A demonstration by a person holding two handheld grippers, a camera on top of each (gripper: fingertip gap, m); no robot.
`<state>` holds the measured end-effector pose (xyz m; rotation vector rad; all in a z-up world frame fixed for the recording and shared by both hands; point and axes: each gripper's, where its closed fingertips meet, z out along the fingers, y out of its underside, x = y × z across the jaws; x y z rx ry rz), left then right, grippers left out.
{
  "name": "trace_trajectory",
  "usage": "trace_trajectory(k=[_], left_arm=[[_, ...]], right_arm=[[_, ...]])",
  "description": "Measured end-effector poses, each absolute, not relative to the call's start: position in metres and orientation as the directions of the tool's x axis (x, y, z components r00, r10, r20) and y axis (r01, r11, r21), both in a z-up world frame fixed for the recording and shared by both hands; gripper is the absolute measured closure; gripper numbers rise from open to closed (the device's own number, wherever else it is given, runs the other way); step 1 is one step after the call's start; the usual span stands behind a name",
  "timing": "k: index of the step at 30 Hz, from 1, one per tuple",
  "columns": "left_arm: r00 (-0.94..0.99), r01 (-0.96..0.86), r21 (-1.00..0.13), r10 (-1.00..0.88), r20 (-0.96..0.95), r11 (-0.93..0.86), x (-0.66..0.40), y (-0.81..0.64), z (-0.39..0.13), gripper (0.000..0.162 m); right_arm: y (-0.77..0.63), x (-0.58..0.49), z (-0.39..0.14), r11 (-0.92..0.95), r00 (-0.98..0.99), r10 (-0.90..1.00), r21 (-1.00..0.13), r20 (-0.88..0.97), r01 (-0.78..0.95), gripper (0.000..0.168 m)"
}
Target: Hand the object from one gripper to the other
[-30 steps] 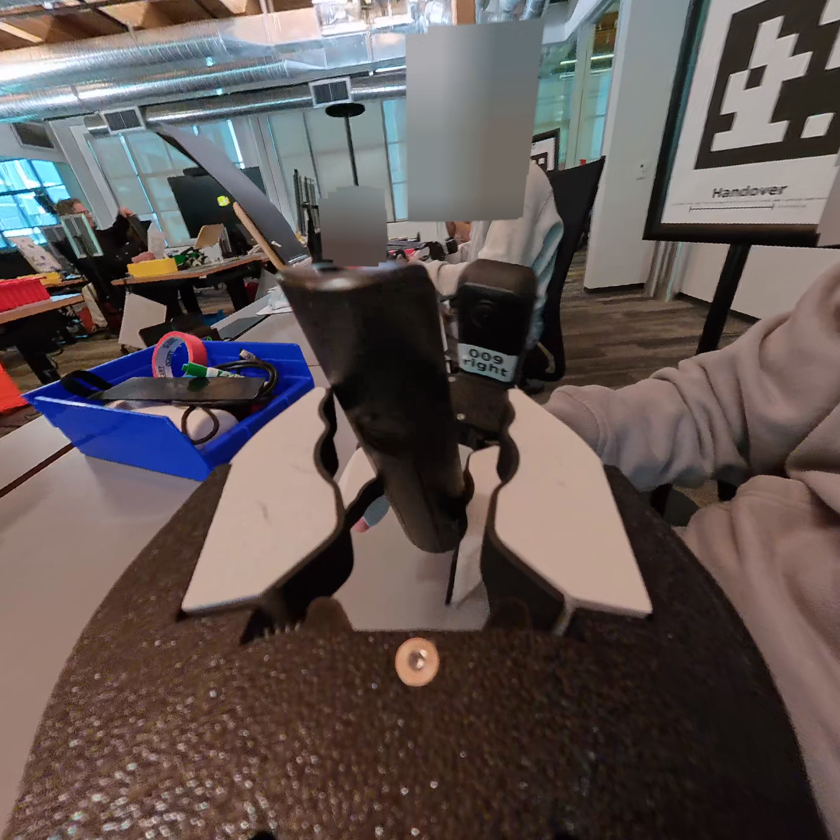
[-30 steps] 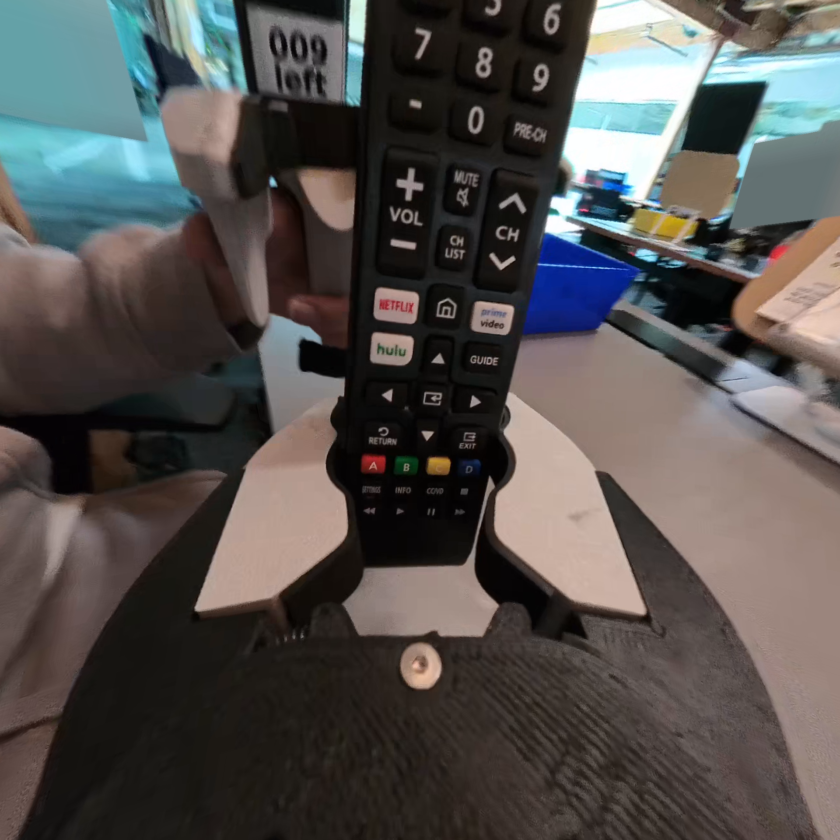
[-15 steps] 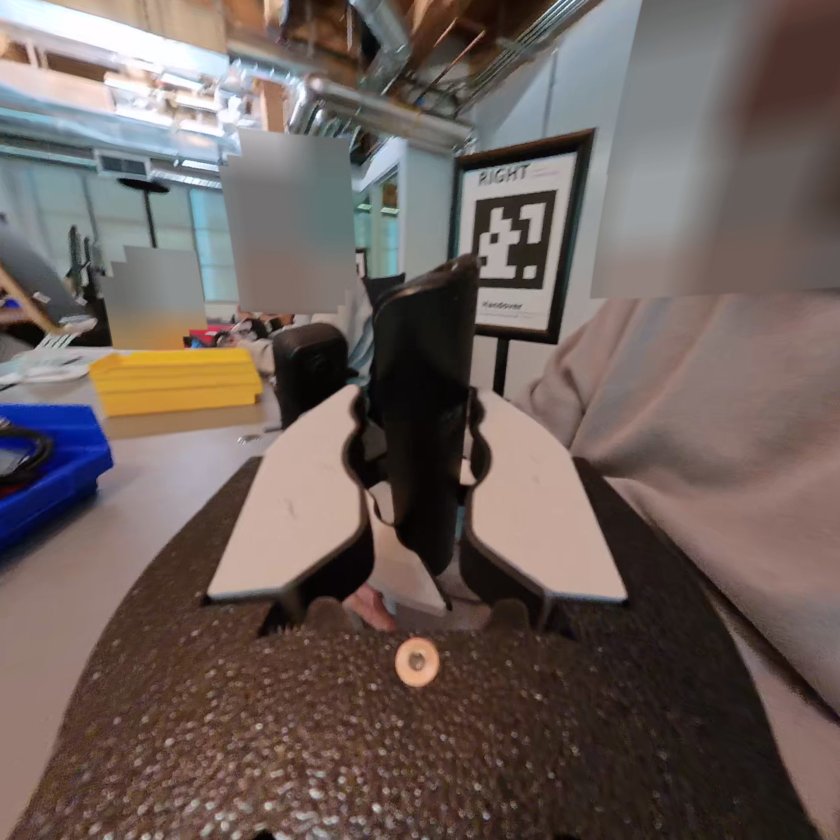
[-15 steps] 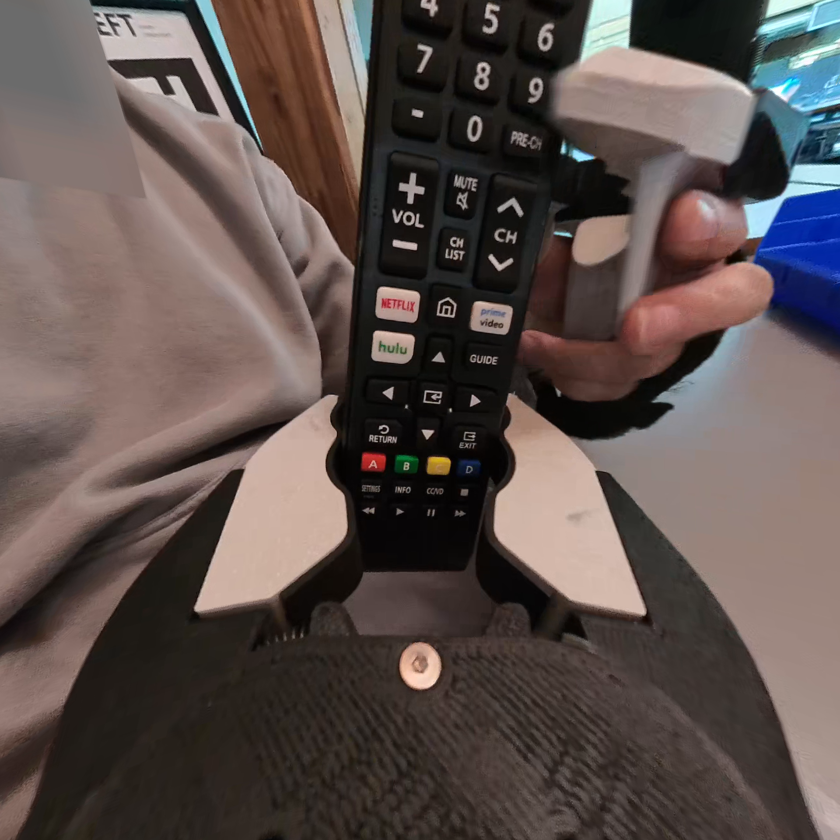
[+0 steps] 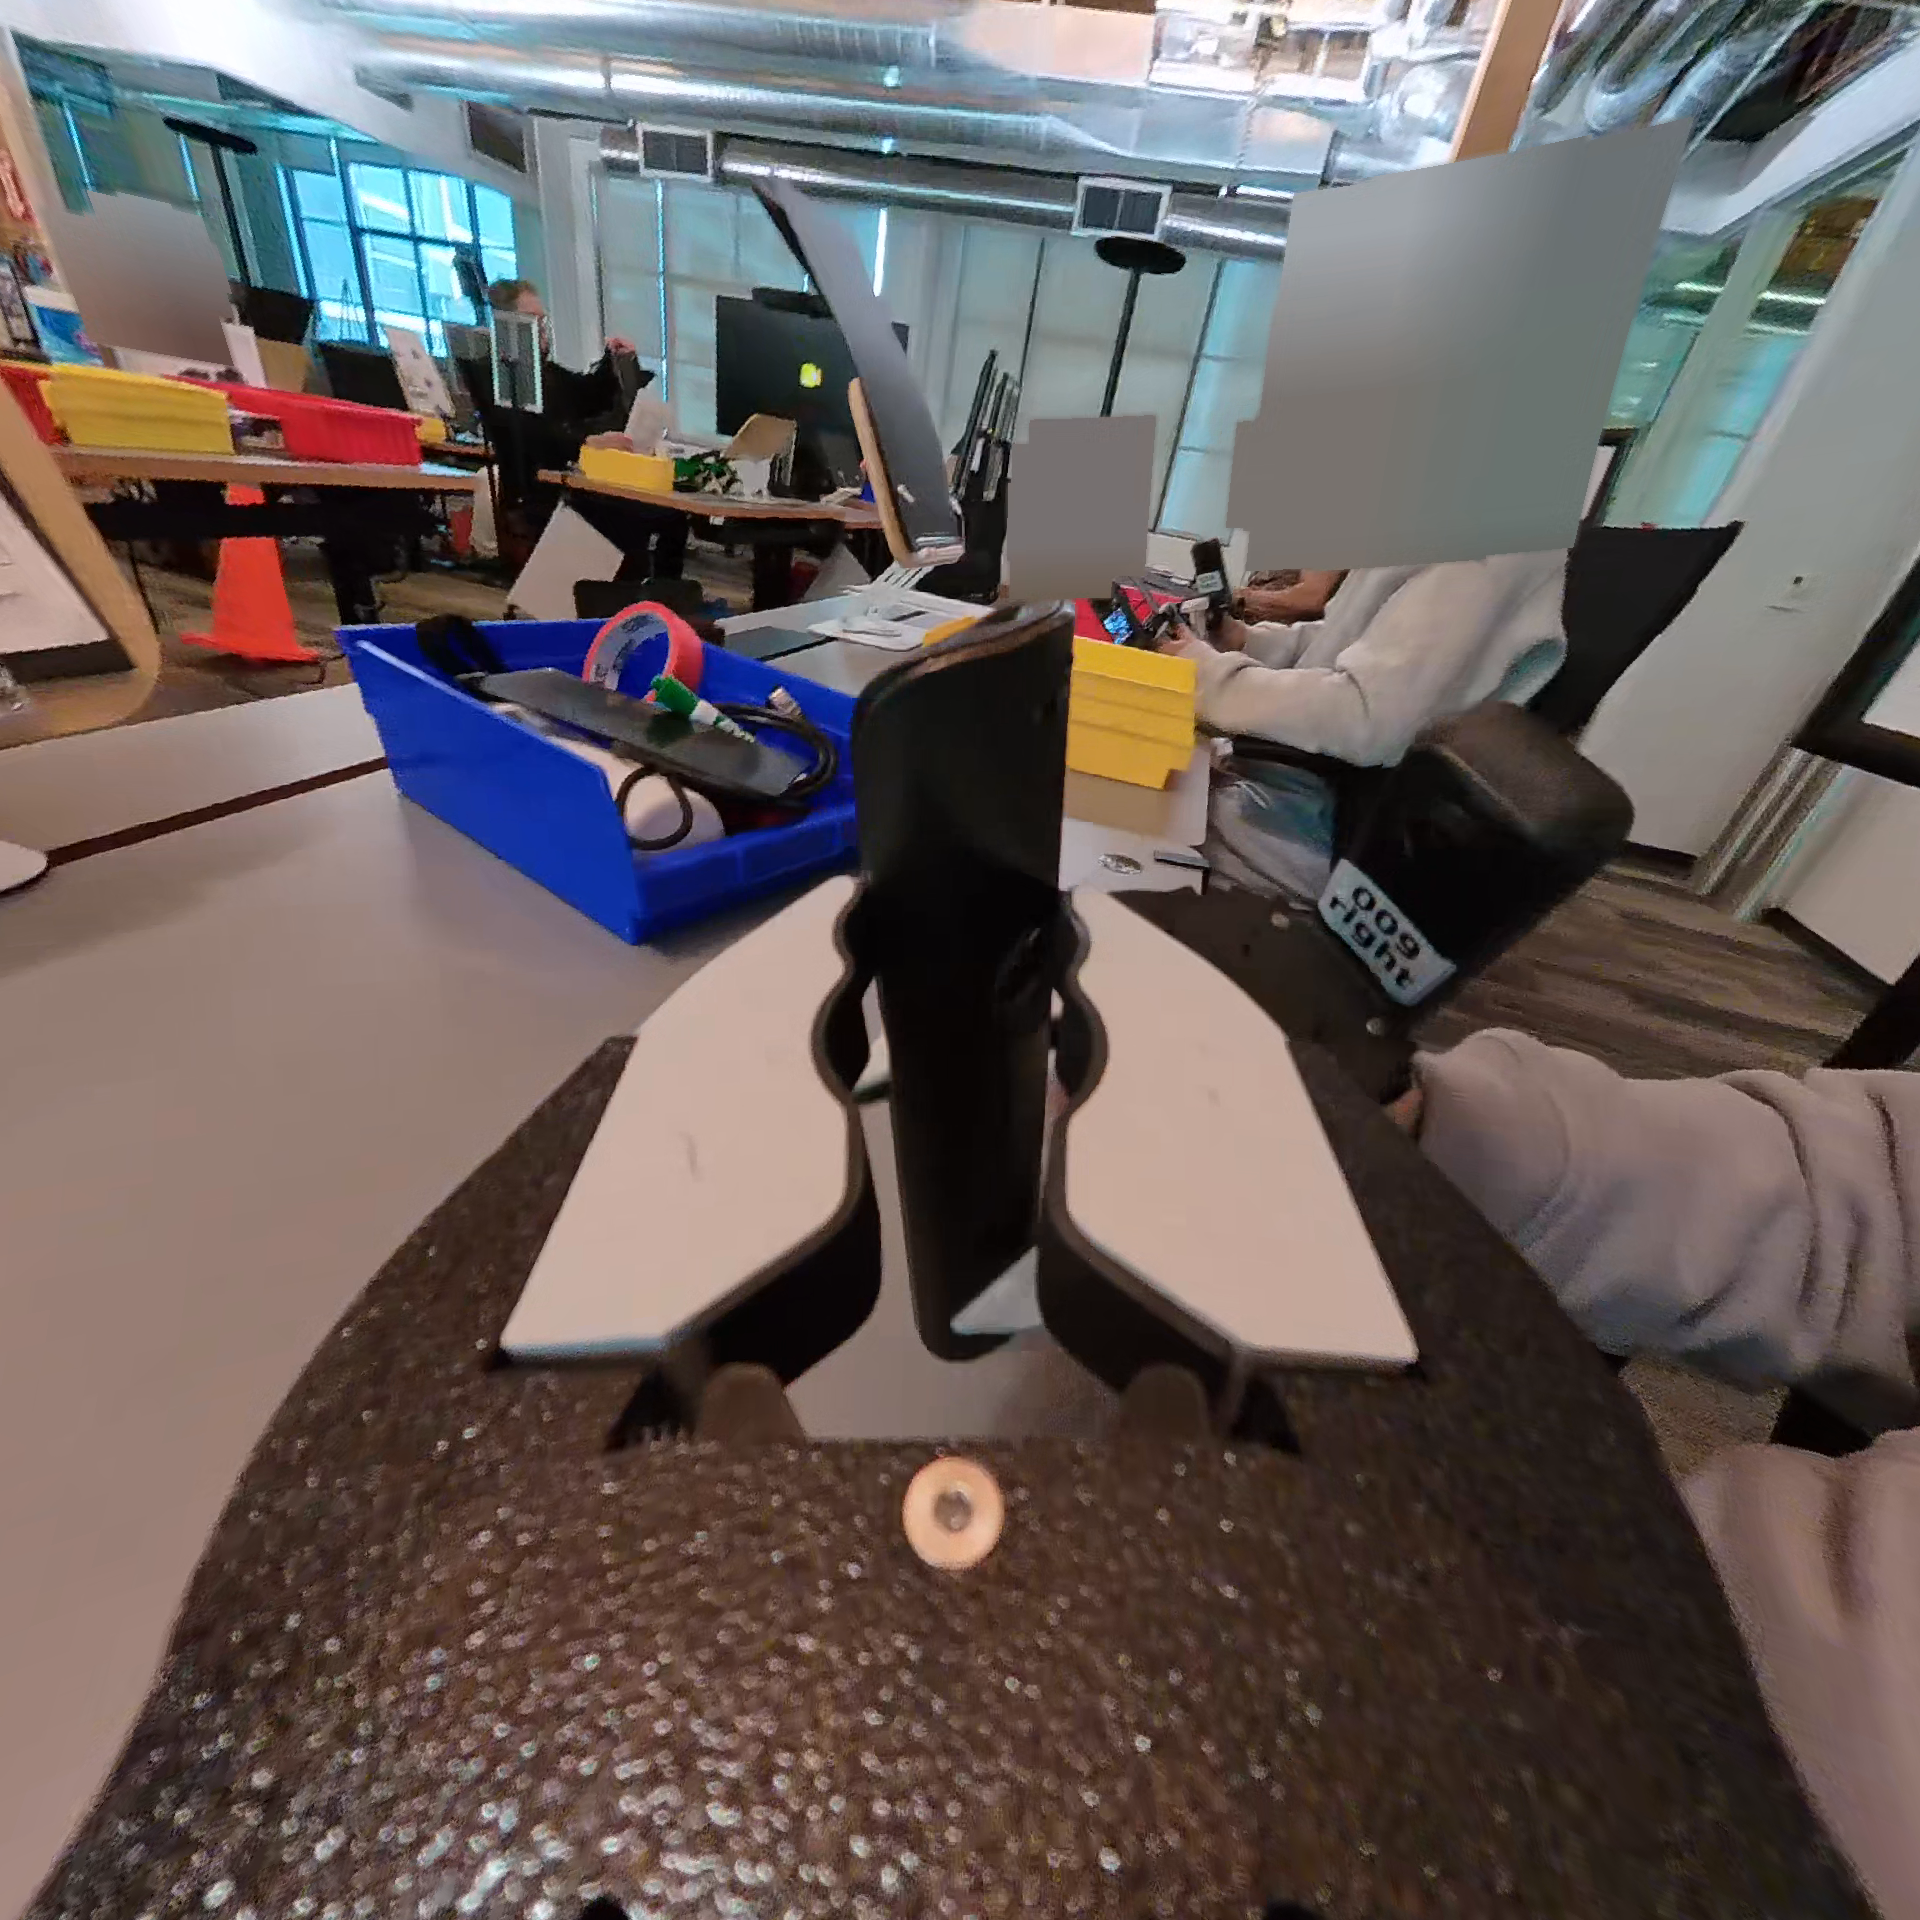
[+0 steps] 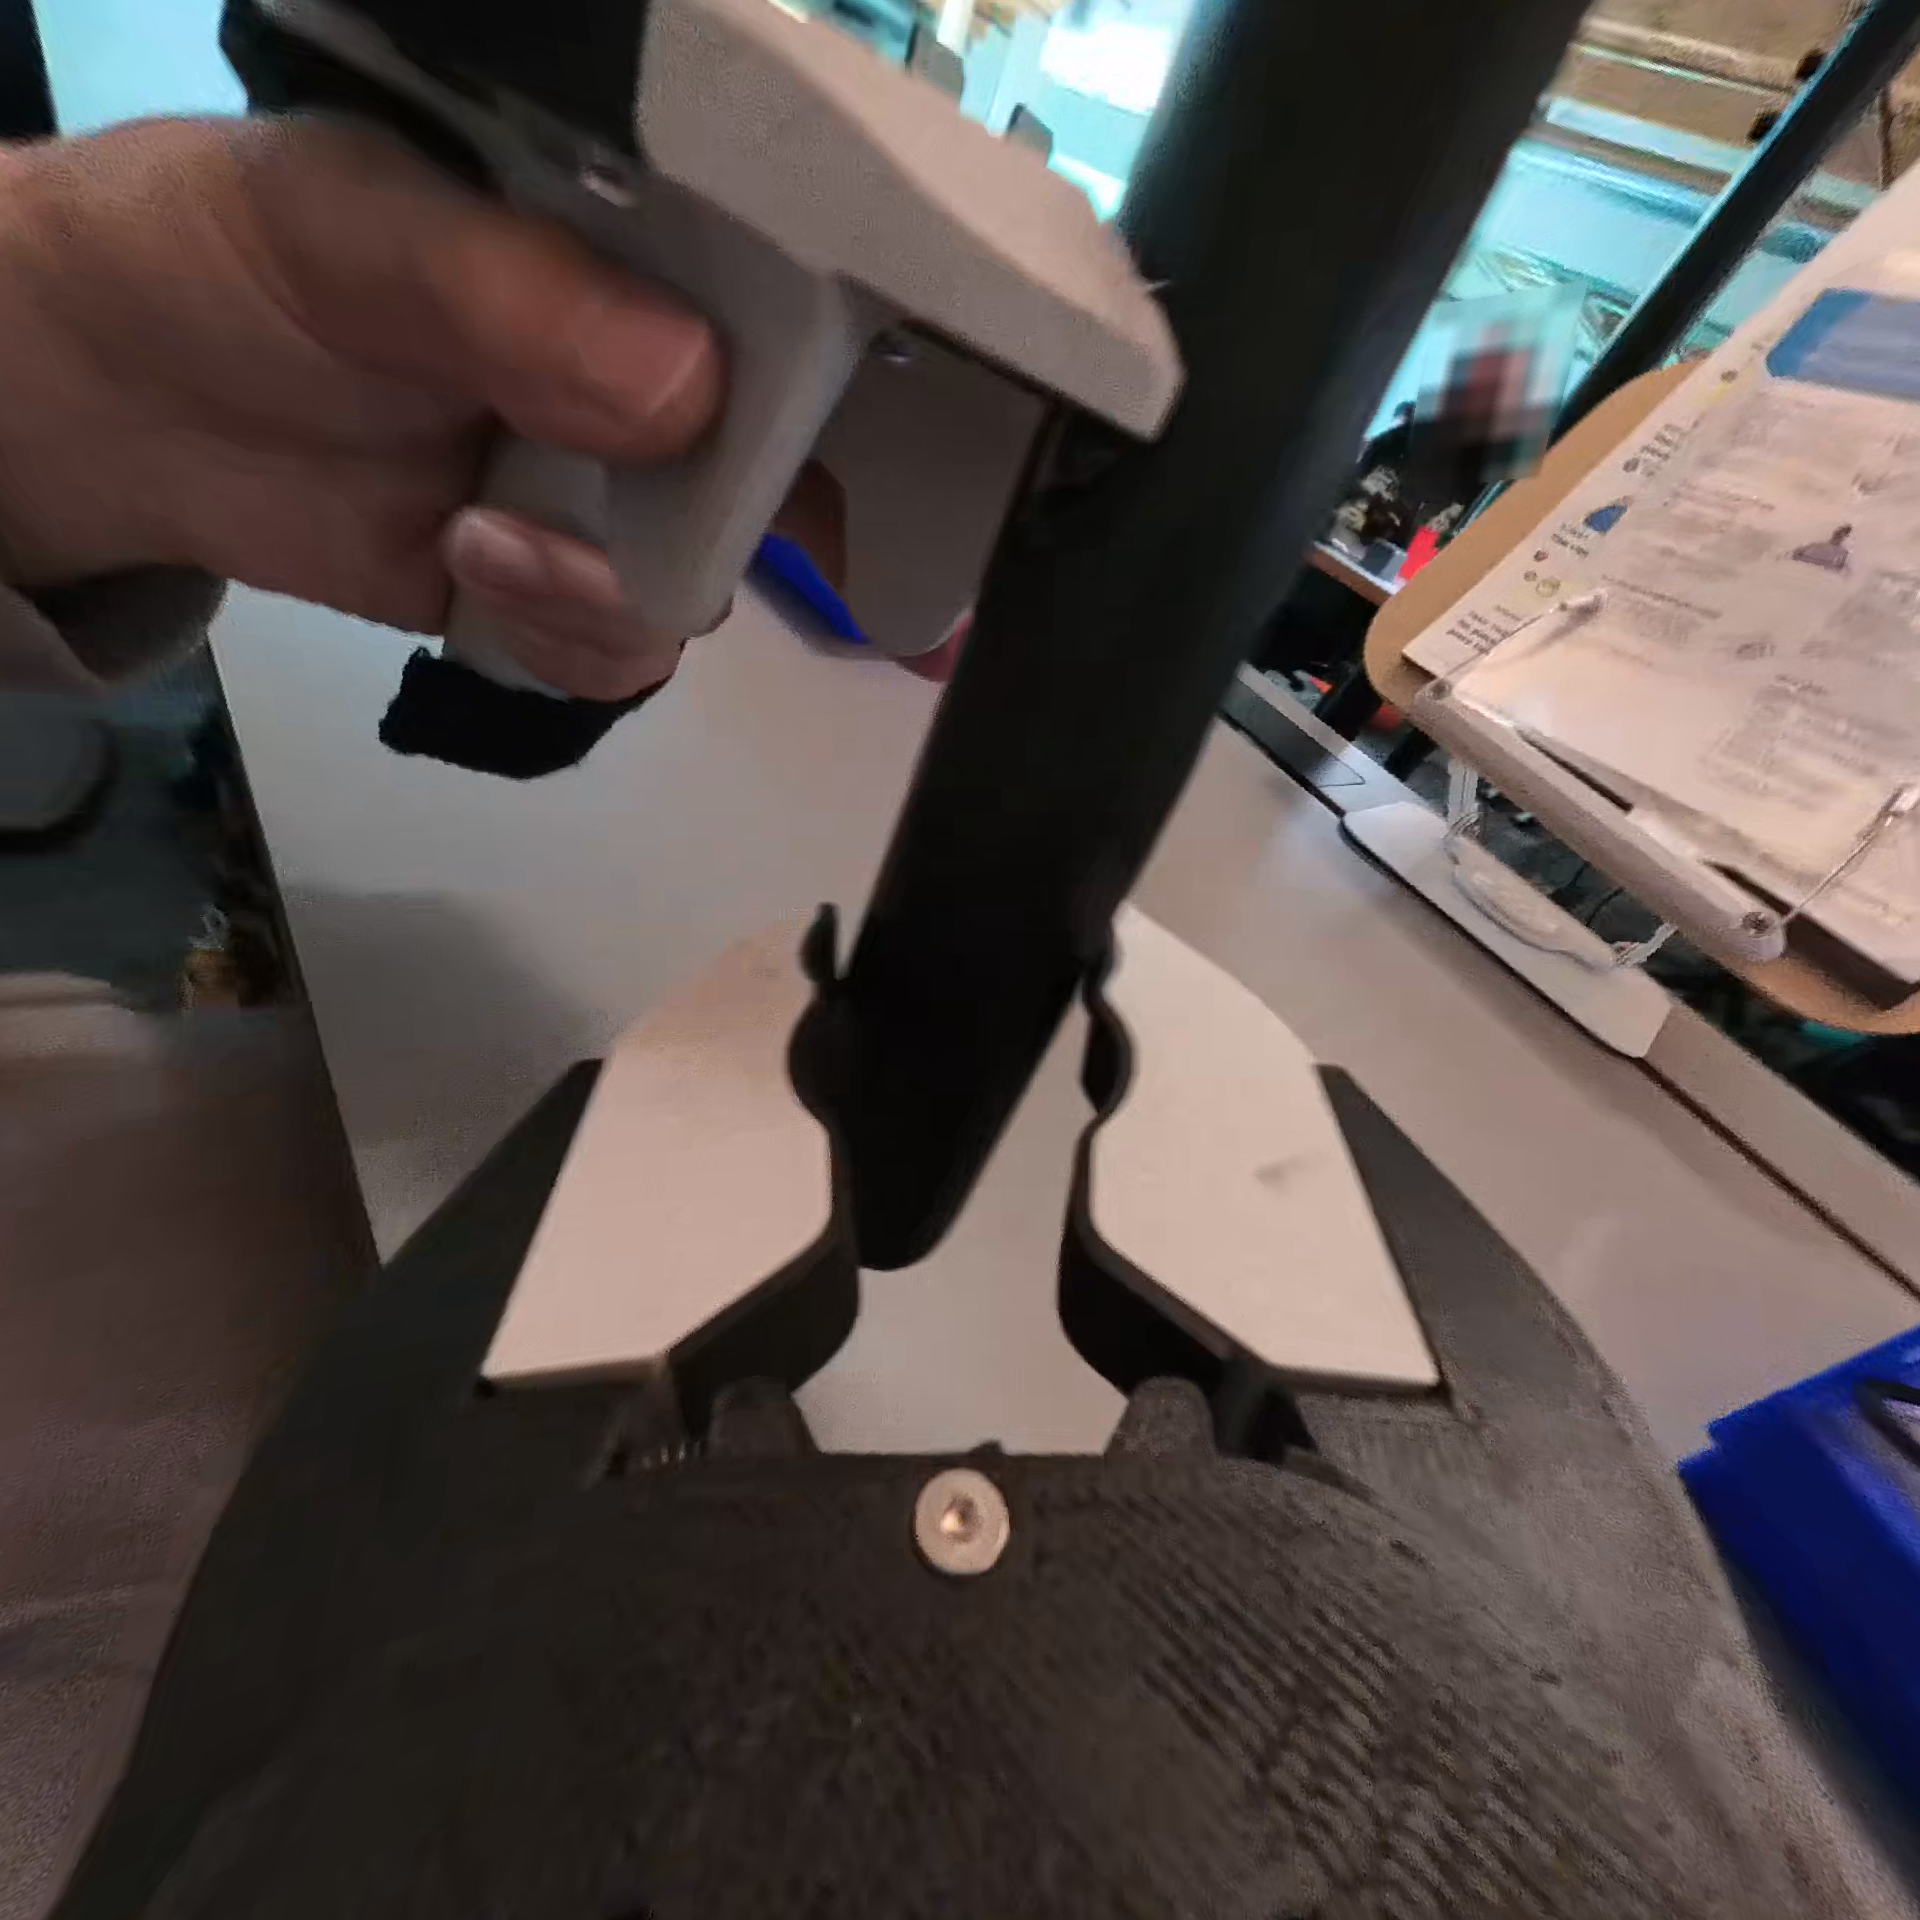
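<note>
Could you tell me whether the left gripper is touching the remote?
Touching: in the left wrist view, the left gripper clamps both sides of the remote.

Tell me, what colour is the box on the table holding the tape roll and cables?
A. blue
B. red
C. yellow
A: the bin with the tape roll and cables inside it is blue.

The left gripper [image 5: 961, 1049] is clamping the remote control [image 5: 961, 935] between its fingers. The right gripper [image 6: 951, 1081] is standing with a gap beside the remote, jaws parted. A hand [image 6: 312, 384] is squeezing the left gripper's trigger.
</note>
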<state>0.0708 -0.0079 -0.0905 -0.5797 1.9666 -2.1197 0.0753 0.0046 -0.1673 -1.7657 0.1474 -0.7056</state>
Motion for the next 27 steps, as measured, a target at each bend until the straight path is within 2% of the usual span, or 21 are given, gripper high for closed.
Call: trace_trajectory(k=[3,6,7,9,11,14,15,17,23,24,26,27], left_arm=[[-0.917,-0.055,-0.997,-0.392,0.071,-0.051,0.065,-0.011,-0.091,0.13],[-0.96,-0.011,-0.998,-0.28,0.029,-0.065,0.049,-0.012,-0.086,0.133],[-0.975,-0.012,-0.994,-0.221,0.035,-0.105,0.042,-0.011,-0.08,0.133],[-0.992,-0.046,-0.984,-0.111,0.066,-0.172,0.03,-0.007,-0.071,0.119],[-0.996,-0.089,-0.978,-0.007,0.091,-0.187,0.021,-0.003,-0.069,0.112],[-0.989,-0.116,-0.973,0.115,0.095,-0.198,0.008,0.002,-0.07,0.1],[-0.979,-0.131,-0.972,0.18,0.095,-0.197,-0.001,0.003,-0.07,0.091],[-0.957,-0.143,-0.972,0.277,0.087,-0.187,-0.015,0.005,-0.071,0.092],[-0.944,0.002,-0.985,0.324,-0.057,-0.17,-0.032,-0.001,-0.085,0.105],[-0.955,0.026,-0.984,0.285,-0.076,-0.176,-0.026,-0.002,-0.085,0.114],[-0.97,0.002,-0.988,0.238,-0.038,-0.153,-0.017,-0.005,-0.084,0.116],[-0.986,-0.015,-0.99,0.168,-0.01,-0.144,-0.005,-0.008,-0.083,0.116]], right_arm=[[0.0,0.08,-0.17,-0.361,0.798,-0.47,-0.907,0.378,0.217,0.13],[0.004,0.066,-0.164,-0.241,0.898,-0.378,-0.96,0.227,0.141,0.135],[0.007,0.056,-0.161,-0.185,0.941,-0.303,-0.978,0.151,0.098,0.136],[0.012,0.031,-0.155,-0.101,0.993,-0.114,-0.995,-0.005,-0.016,0.136],[0.015,0.001,-0.152,-0.082,0.985,0.115,-0.989,-0.131,-0.122,0.137],[0.016,-0.03,-0.146,-0.052,0.933,0.317,-0.985,-0.172,-0.164,0.141],[0.017,-0.035,-0.144,-0.039,0.919,0.351,-0.983,-0.179,-0.177,0.142],[0.019,-0.04,-0.143,-0.051,0.903,0.376,-0.977,-0.209,-0.205,0.142],[0.019,-0.048,-0.138,-0.053,0.817,0.472,-0.936,-0.33,-0.347,0.142],[0.019,-0.045,-0.14,-0.053,0.827,0.457,-0.938,-0.328,-0.343,0.143],[0.02,-0.031,-0.14,-0.019,0.878,0.368,-0.947,-0.304,-0.32,0.139],[0.021,-0.013,-0.14,0.02,0.925,0.251,-0.954,-0.284,-0.298,0.133]])
